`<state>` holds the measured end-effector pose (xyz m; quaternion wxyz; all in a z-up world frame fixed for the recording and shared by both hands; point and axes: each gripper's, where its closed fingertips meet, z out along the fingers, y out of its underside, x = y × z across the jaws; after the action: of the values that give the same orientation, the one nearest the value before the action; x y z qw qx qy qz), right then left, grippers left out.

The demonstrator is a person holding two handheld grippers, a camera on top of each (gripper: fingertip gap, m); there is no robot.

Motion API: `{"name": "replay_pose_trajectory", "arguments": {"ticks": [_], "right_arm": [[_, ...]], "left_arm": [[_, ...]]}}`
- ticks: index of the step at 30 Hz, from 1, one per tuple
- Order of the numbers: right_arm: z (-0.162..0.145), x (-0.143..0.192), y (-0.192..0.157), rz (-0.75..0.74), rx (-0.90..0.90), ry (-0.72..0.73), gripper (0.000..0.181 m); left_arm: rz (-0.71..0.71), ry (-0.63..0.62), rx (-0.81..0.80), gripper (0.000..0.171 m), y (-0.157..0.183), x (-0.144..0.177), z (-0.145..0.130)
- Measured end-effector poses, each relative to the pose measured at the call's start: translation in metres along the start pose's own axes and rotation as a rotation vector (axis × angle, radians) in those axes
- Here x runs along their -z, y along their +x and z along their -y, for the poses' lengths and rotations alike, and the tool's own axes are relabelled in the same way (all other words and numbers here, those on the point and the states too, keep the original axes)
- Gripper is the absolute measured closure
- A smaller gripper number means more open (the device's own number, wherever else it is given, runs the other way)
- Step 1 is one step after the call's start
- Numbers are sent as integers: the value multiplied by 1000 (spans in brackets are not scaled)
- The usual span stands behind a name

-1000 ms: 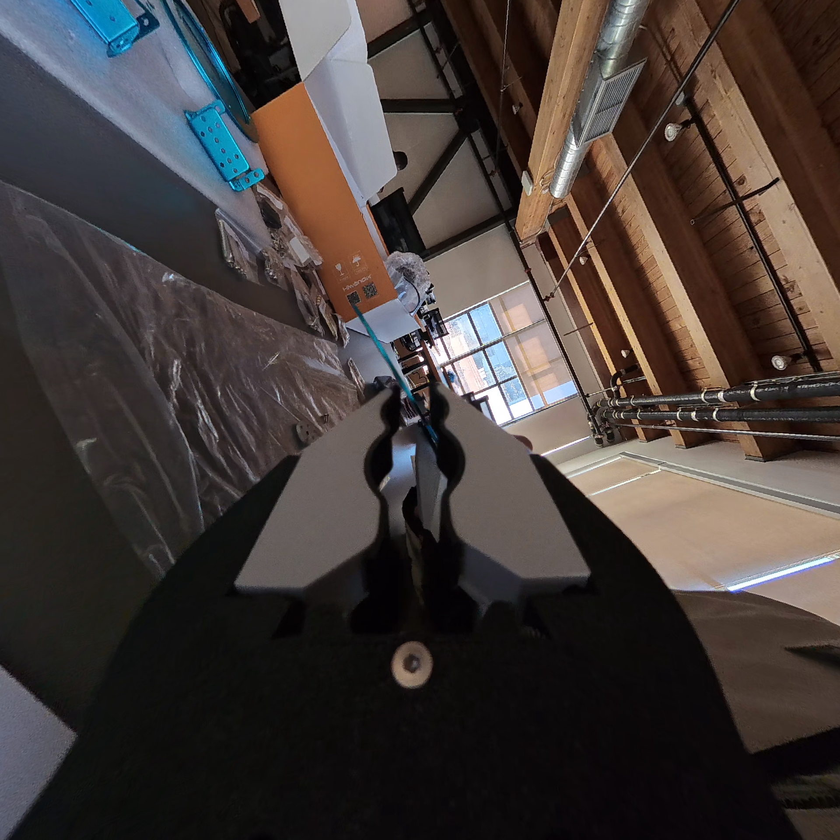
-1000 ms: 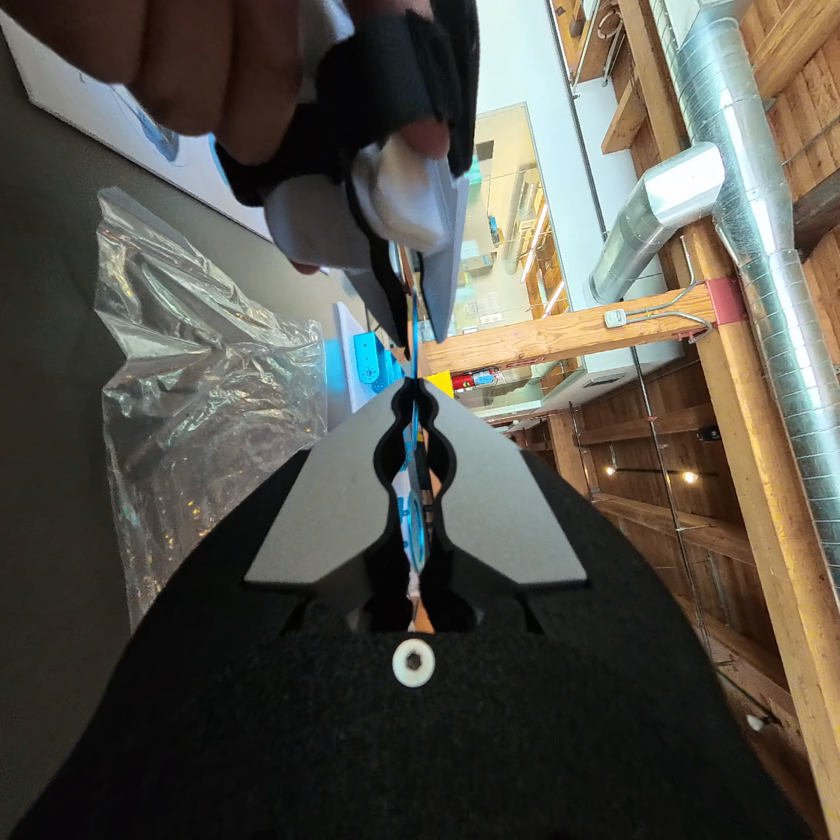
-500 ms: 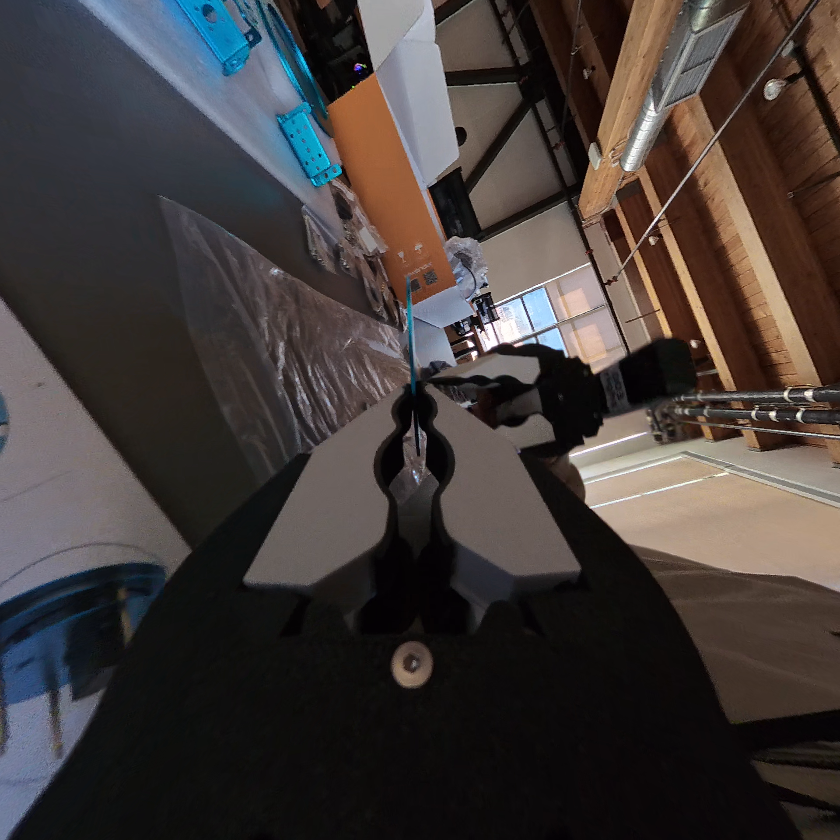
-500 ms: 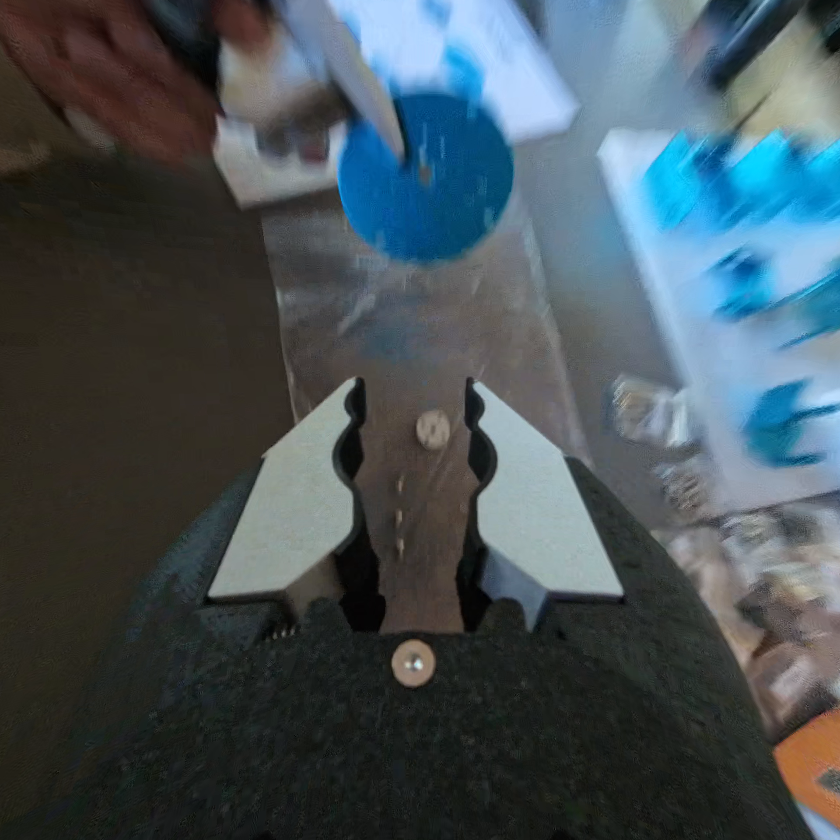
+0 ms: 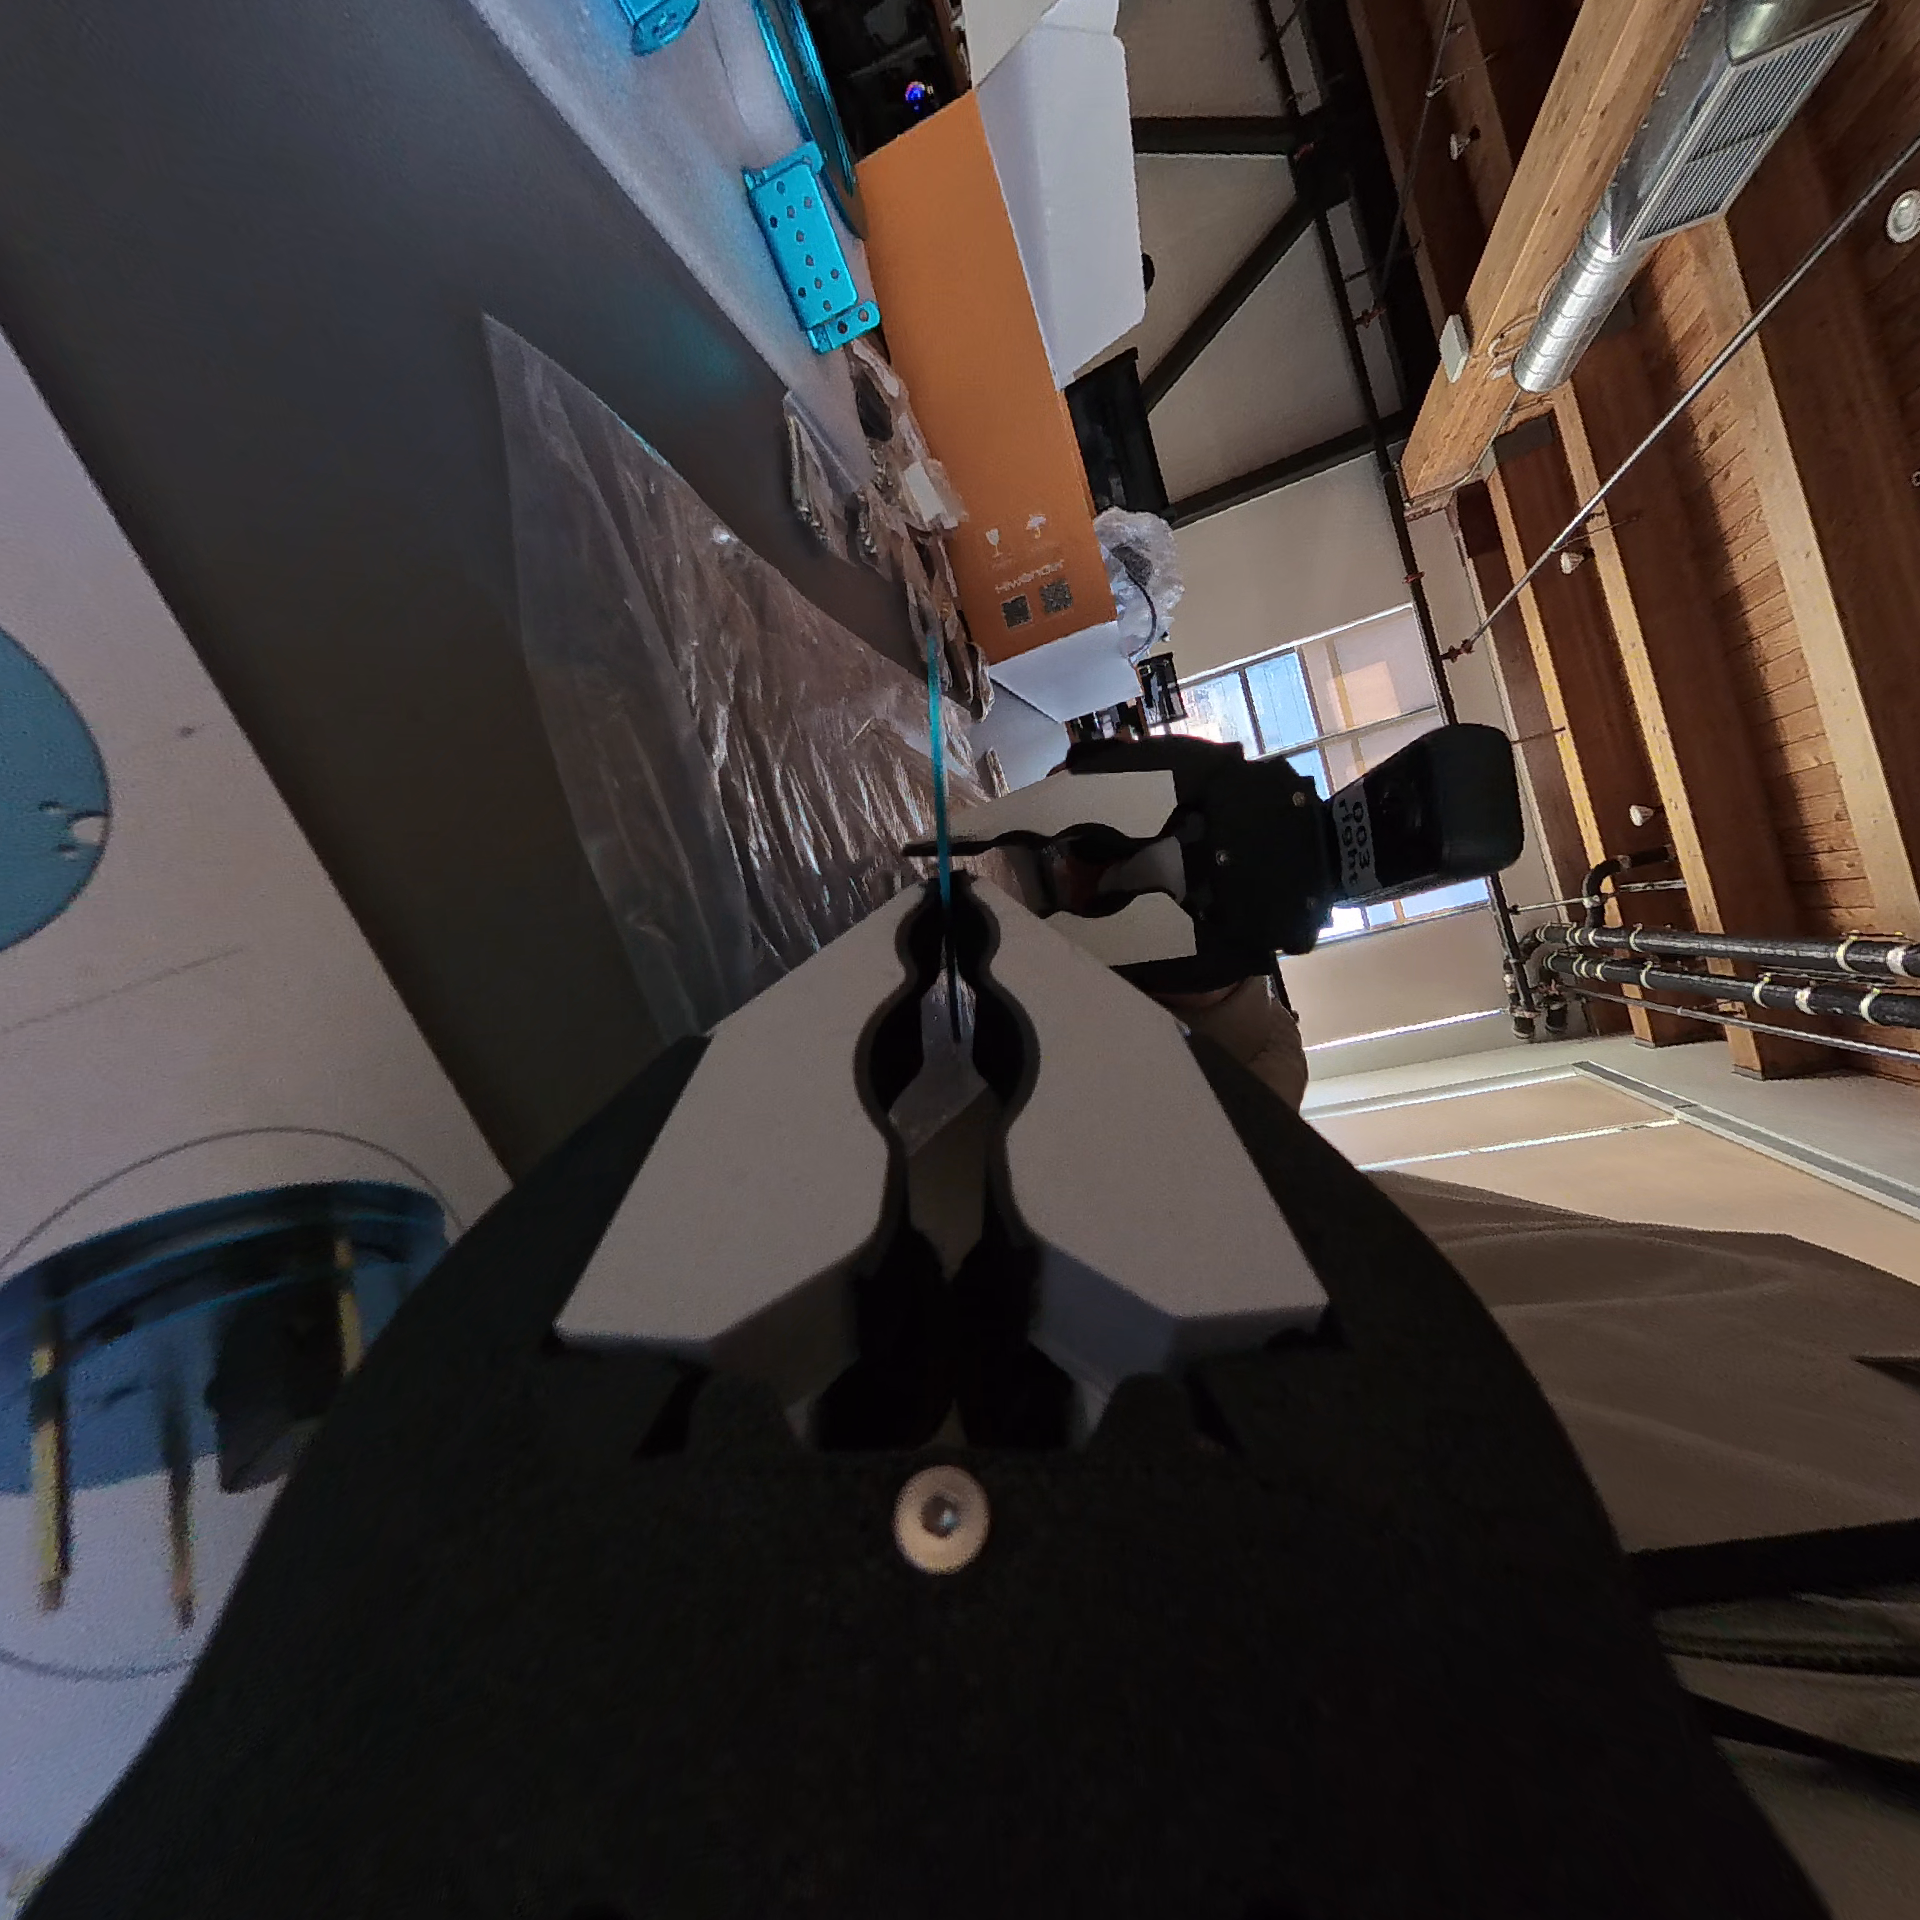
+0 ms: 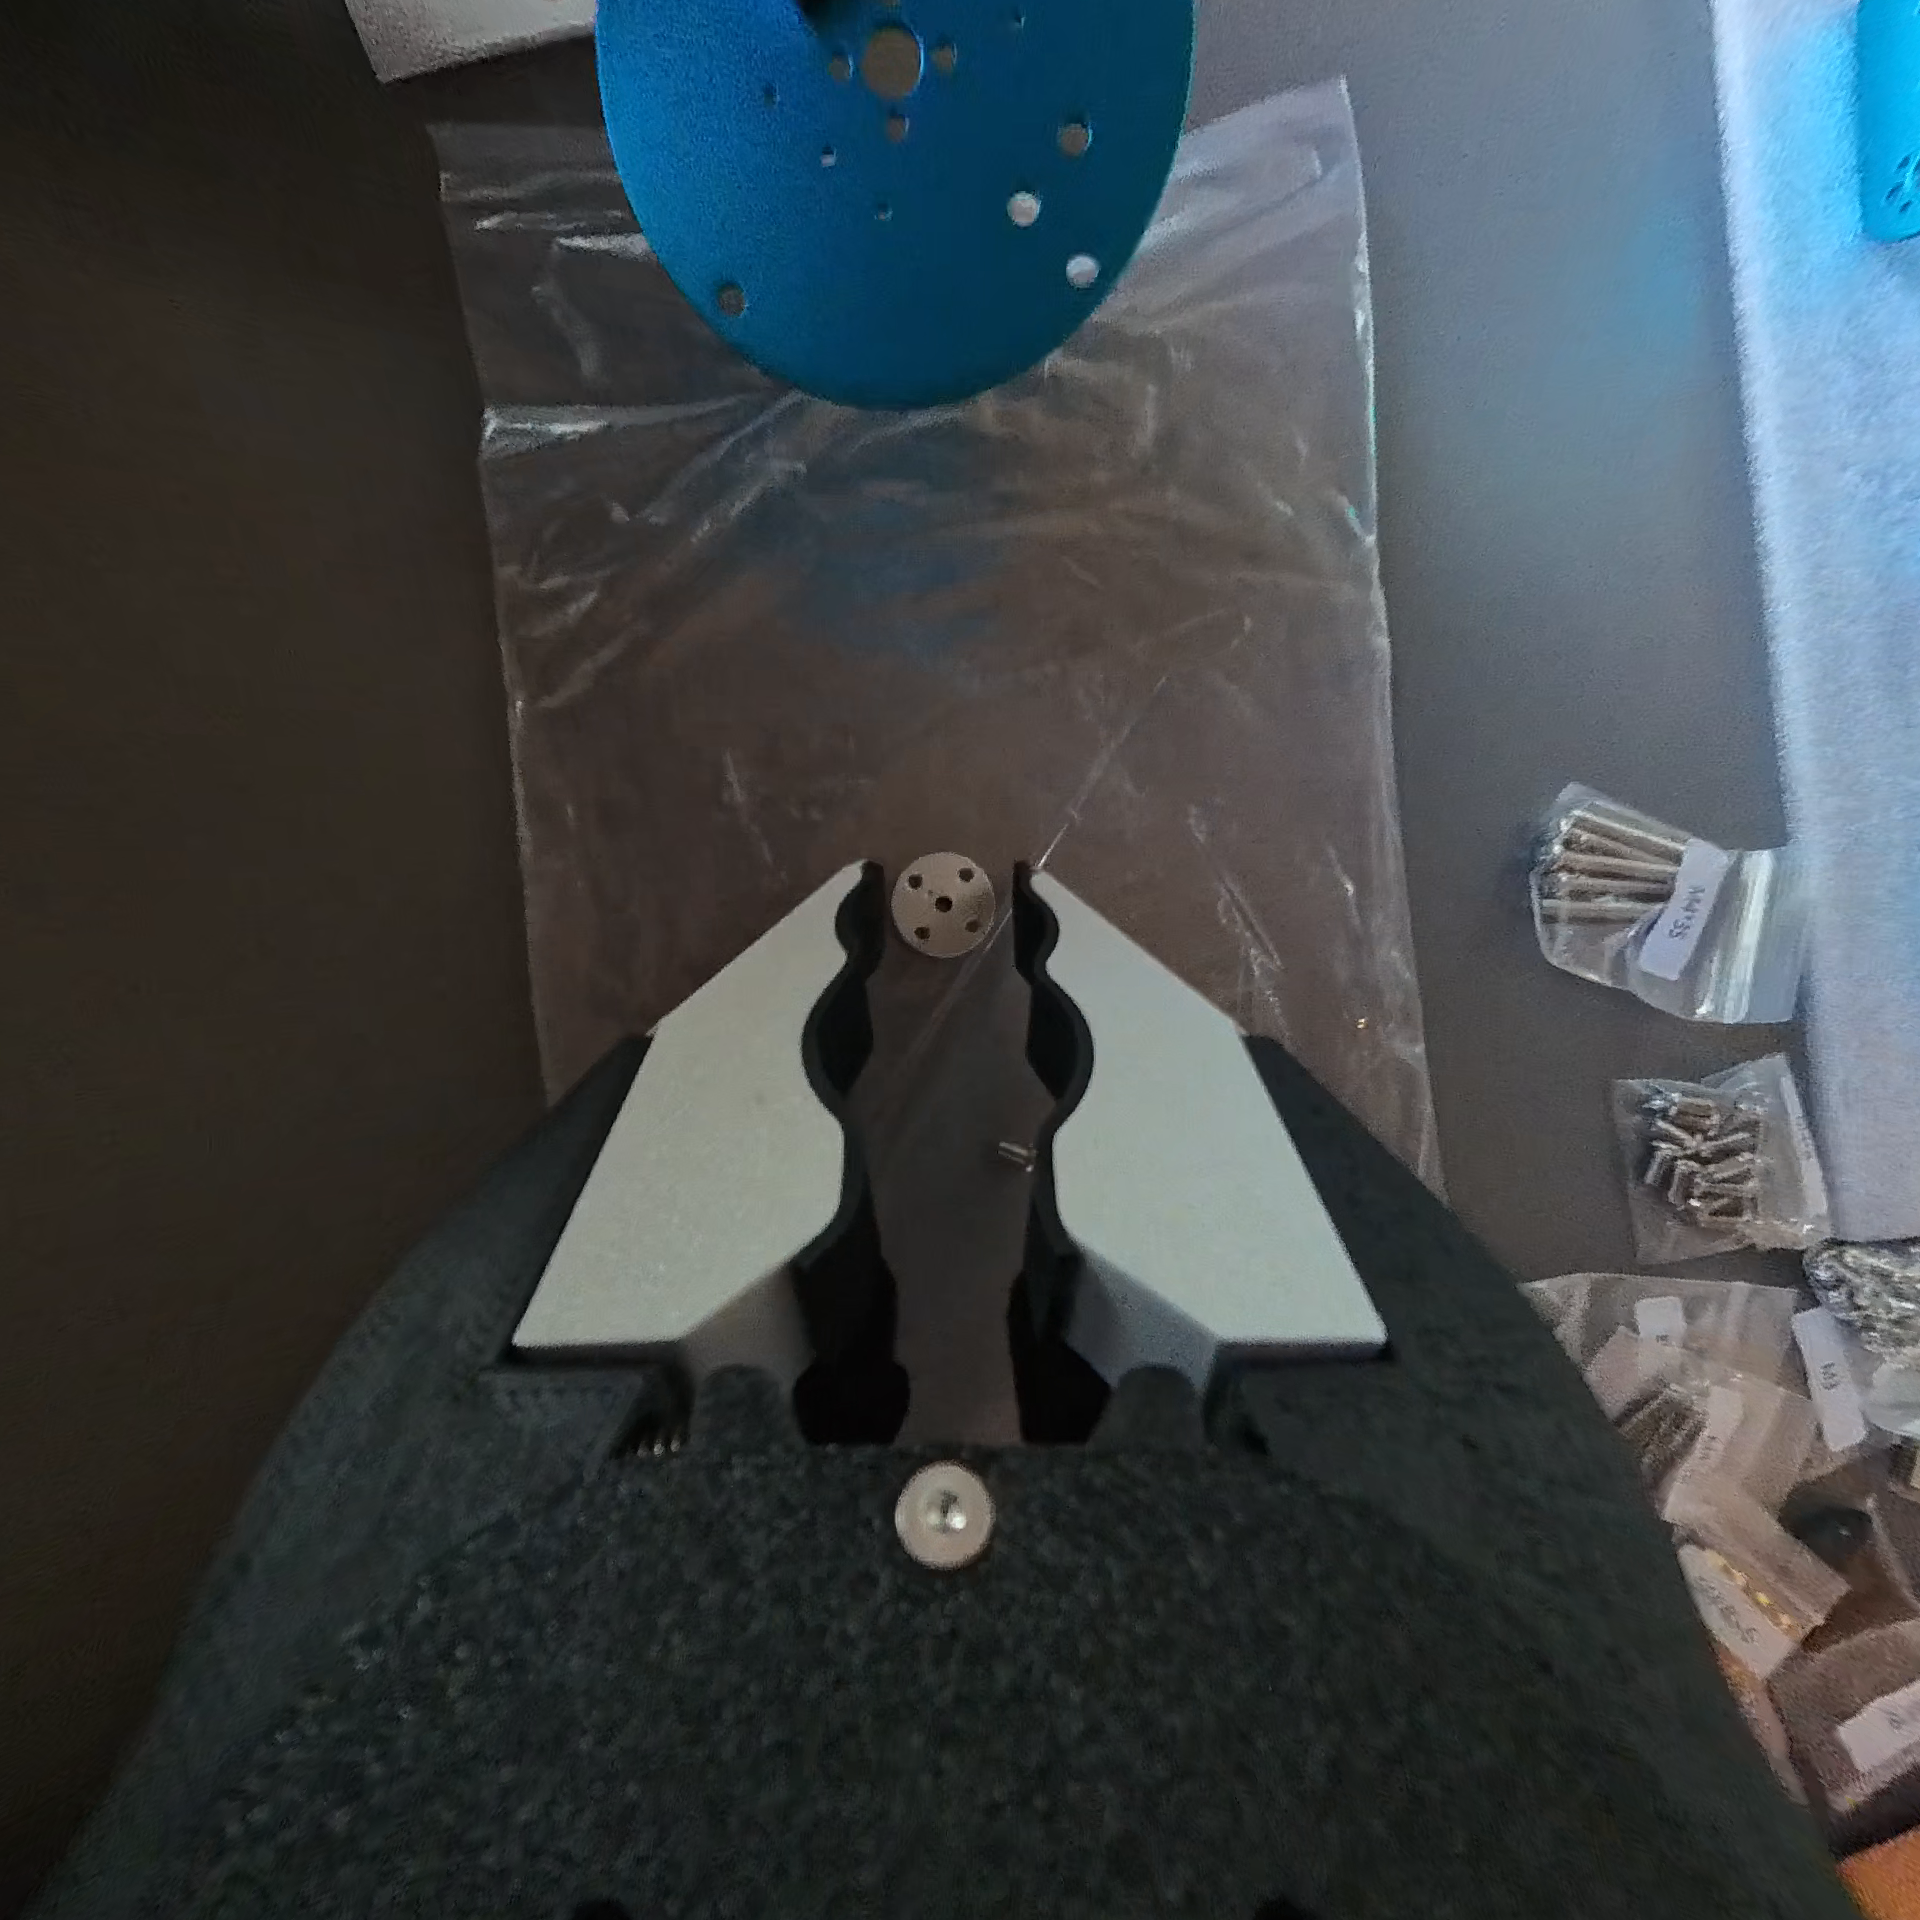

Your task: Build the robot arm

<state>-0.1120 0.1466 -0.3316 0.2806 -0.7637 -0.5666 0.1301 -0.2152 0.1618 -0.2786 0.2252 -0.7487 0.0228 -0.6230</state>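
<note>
My left gripper (image 5: 948, 894) is shut on the rim of a thin blue round plate (image 5: 938, 748), which shows edge-on here. The same plate (image 6: 894, 187), drilled with several holes, hangs at the top of the right wrist view above a flat clear plastic bag (image 6: 935, 623). My right gripper (image 6: 940, 878) is open and points down at the bag. A small silver round hub (image 6: 942, 902) with holes lies between its fingertips. A tiny screw (image 6: 1016, 1153) lies between the fingers. The right gripper (image 5: 1013, 868) also shows in the left wrist view, just beyond the plate.
Several small bags of screws (image 6: 1652, 914) lie right of the clear bag on the dark table (image 6: 260, 623). A white foam sheet (image 6: 1849, 520) carries blue metal parts. An orange-and-white box (image 5: 977, 395) and a blue bracket (image 5: 805, 260) stand farther back. A printed white sheet (image 5: 156, 1039) lies at left. Some 12 cm of space lies between my two pairs of fingers.
My right gripper has let go of the blue plate, opened and swung down over the bag and the silver hub. My left gripper still holds the plate.
</note>
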Motion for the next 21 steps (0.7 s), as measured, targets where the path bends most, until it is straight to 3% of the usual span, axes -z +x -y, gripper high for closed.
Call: {"name": "replay_pose_trajectory", "arguments": {"ticks": [14,21], "right_arm": [[-3,-3,-2,55,-57,46,162],[17,15,-1,53,-67,140,162]], "left_arm": [[-68,-21,44,171,9,-8,-4],[-61,-29,44,170,8,-8,-7]]}}
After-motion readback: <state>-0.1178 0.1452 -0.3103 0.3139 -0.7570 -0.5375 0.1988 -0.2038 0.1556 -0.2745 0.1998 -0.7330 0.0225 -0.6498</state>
